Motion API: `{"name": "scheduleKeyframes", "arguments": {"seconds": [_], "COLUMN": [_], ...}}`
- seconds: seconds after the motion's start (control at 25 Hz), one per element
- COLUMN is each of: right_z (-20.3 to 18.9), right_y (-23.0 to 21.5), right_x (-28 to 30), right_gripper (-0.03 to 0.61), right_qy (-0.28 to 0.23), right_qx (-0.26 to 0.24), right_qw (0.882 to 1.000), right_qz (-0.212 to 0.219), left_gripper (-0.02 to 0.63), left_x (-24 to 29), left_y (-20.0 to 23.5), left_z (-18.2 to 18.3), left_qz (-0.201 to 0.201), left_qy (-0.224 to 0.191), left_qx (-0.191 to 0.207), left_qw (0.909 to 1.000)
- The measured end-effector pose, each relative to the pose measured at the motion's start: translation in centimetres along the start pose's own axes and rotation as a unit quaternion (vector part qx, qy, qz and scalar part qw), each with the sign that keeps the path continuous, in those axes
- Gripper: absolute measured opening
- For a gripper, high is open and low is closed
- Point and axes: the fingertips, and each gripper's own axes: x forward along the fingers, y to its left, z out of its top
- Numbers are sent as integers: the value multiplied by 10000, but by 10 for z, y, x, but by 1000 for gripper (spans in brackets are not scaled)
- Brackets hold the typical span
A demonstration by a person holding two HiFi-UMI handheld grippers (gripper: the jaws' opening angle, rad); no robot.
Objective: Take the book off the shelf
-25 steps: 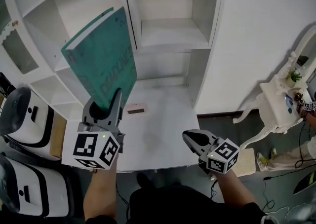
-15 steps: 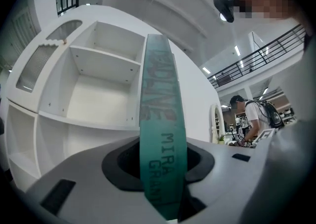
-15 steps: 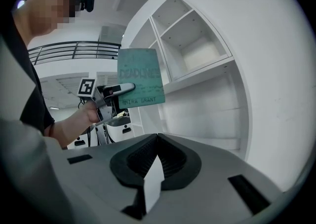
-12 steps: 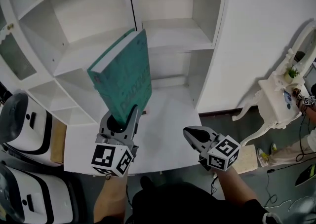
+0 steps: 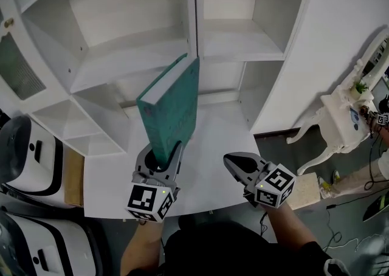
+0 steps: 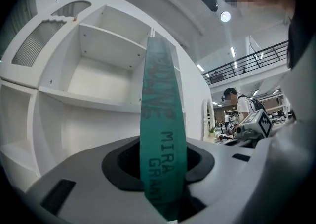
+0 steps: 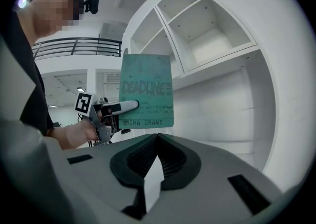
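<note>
A teal hardback book (image 5: 173, 107) stands upright above the white table (image 5: 213, 135), in front of the empty white shelf unit (image 5: 140, 56). My left gripper (image 5: 163, 158) is shut on its lower edge. The left gripper view shows the book's spine (image 6: 160, 134) rising from between the jaws. In the right gripper view the book's cover (image 7: 147, 90) faces me, with the left gripper (image 7: 126, 107) clamped on its lower left corner. My right gripper (image 5: 234, 162) hovers over the table's front right part, about a hand's width right of the book, its jaws together and holding nothing.
Two white rounded machines (image 5: 30, 153) stand at the left by the table. A white ornate side table (image 5: 340, 117) with a small plant stands at the right on the grey floor. People (image 6: 237, 112) stand in the far background.
The left gripper has brought the book down and to the right, from up by the shelf to just over the table. The book now stands more upright. The right gripper has shifted slightly.
</note>
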Motion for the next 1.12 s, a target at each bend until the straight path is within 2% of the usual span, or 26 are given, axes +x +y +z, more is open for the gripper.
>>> {"name": "scheduleKeyframes", "arguments": {"seconds": [0.4, 0.6, 0.88, 1.12], "right_z": [-12, -21, -22, -16], "right_y": [39, 54, 47, 25], "right_x": [59, 76, 81, 73], "right_gripper": [14, 12, 12, 12], "right_qy": [161, 240, 249, 215], "right_qx": [88, 77, 66, 81], "right_qw": [9998, 9995, 9996, 9997], "right_qz": [-84, -178, -145, -74], "left_gripper": [153, 153, 153, 153], "left_x": [-35, -49, -55, -48], "left_y": [54, 75, 95, 94], "left_z": [-61, -93, -133, -148], "left_qz": [-163, -190, 151, 428], "left_qy": [475, 832, 1331, 1560], "left_qx": [-188, -153, -320, -431], "left_qw": [9986, 9962, 9905, 9859]}}
